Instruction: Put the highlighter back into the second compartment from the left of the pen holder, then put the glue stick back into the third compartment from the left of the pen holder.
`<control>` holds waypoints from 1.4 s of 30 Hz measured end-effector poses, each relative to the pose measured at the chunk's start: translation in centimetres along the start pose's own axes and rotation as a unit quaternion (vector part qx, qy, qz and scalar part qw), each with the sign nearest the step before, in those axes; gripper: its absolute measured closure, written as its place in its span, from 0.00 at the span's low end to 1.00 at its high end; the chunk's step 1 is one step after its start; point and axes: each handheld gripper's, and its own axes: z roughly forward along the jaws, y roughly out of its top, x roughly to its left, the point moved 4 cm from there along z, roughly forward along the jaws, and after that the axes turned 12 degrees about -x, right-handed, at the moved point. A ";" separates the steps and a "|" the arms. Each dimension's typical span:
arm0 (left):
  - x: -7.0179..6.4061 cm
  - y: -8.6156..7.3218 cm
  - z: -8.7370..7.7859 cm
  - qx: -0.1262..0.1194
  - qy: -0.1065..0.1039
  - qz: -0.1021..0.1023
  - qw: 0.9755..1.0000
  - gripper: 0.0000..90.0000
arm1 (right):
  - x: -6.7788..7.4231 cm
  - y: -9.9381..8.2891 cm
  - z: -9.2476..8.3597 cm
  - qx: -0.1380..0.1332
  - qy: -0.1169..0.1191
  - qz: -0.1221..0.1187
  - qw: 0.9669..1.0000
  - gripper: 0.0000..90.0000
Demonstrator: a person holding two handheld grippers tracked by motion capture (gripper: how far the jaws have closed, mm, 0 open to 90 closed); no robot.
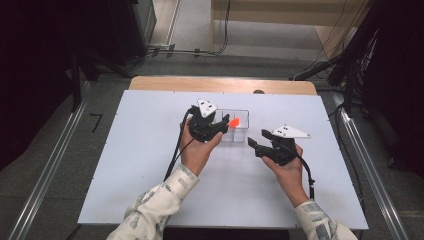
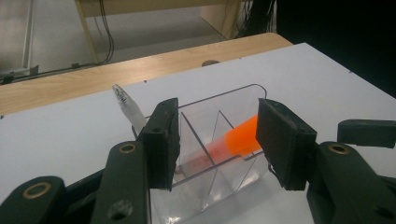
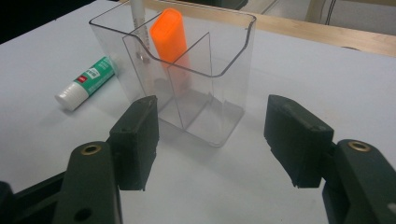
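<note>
High view: two hand-held grippers work a white table (image 1: 150,165). The right gripper (image 1: 256,142), at five o'clock of one clear divided organizer (image 1: 235,131), gapes wide and empty. The left gripper (image 1: 223,123) straddles its near wall, jaws open, gripping nothing. Inside: one orange marker (image 3: 170,35), one clear pen (image 3: 138,21). Beyond lies one glue stick (image 3: 88,81), its label unreadable.

White table (image 1: 150,175) carried a clear divided organizer (image 3: 205,102) and a glue stick (image 3: 88,79) lying beside it.

A lab-like recording room: white table (image 1: 150,170), floor cables (image 1: 190,51), metal rails (image 1: 50,170), dark equipment stands (image 1: 350,65).
</note>
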 end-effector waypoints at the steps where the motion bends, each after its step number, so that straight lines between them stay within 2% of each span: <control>1: 0.1 0.0 0.0 0.000 0.001 0.000 1.000 0.52 | 0.0 0.0 0.0 0.000 0.000 0.000 1.000 0.38; 7: 0.5 -0.4 -0.4 -0.003 0.000 -0.008 1.000 0.44 | 0.0 -0.1 0.1 0.000 0.000 -0.001 1.000 0.38; 16: 1.0 -0.9 -1.3 -0.007 0.004 -0.011 1.000 0.37 | 0.0 -0.1 0.0 0.000 -0.002 -0.001 1.000 0.38; 22: 1.6 -1.3 -2.3 -0.014 0.005 -0.020 1.000 0.34 | 0.0 -0.1 -0.2 -0.001 -0.003 0.001 1.000 0.38; 31: 4.4 -2.6 -4.3 -0.012 0.023 -0.046 0.999 0.31 | 0.1 -0.2 -0.1 0.000 -0.002 -0.002 1.000 0.38; 38: 7.1 -4.5 -5.4 0.001 0.055 -0.062 0.997 0.27 | 0.7 -0.4 0.2 0.006 0.001 -0.007 1.000 0.38; 42: 8.2 -5.3 -5.6 0.008 0.068 -0.067 0.995 0.27 | 1.0 -0.5 0.5 0.007 0.004 -0.009 1.000 0.38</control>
